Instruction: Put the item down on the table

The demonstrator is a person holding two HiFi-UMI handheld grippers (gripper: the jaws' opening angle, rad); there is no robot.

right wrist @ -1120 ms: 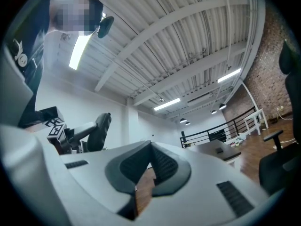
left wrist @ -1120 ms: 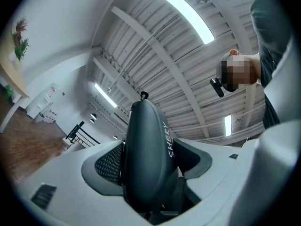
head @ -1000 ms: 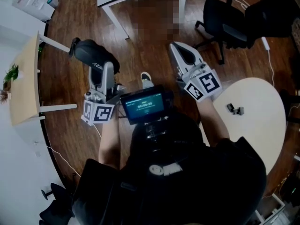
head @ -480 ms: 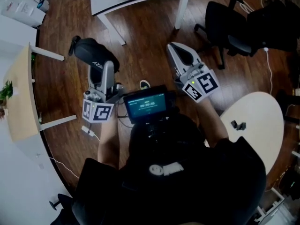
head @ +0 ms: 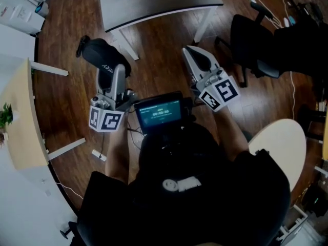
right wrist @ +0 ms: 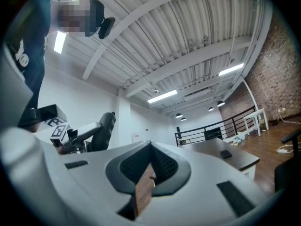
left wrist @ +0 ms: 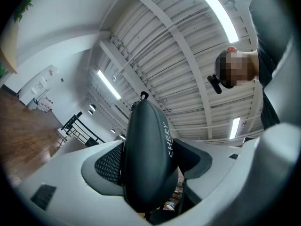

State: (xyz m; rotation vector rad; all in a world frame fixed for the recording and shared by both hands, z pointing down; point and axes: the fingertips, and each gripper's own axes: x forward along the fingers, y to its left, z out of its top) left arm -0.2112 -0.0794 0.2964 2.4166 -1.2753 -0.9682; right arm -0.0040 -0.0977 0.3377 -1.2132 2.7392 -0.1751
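Observation:
A black zip case (head: 100,58) with white lettering is clamped upright in my left gripper (head: 111,74), held above the wooden floor. In the left gripper view the case (left wrist: 145,131) fills the gap of the left gripper (left wrist: 150,171), with both pads pressed on its sides. My right gripper (head: 195,58) hangs beside it to the right, shut, with nothing between its jaws. In the right gripper view the right gripper (right wrist: 151,167) shows its pads meeting, and the case (right wrist: 104,128) stands off to the left. A grey table (head: 154,1) lies ahead of both grippers.
A black office chair (head: 256,40) stands ahead on the right. A round white table (head: 279,142) is at my right side and a beige table (head: 20,122) at my left. A screen (head: 159,113) sits at my chest between the grippers.
The view has shifted: the grey table ahead shows more, and the round white table has slid off to the right. Both grippers keep their places, the case still held.

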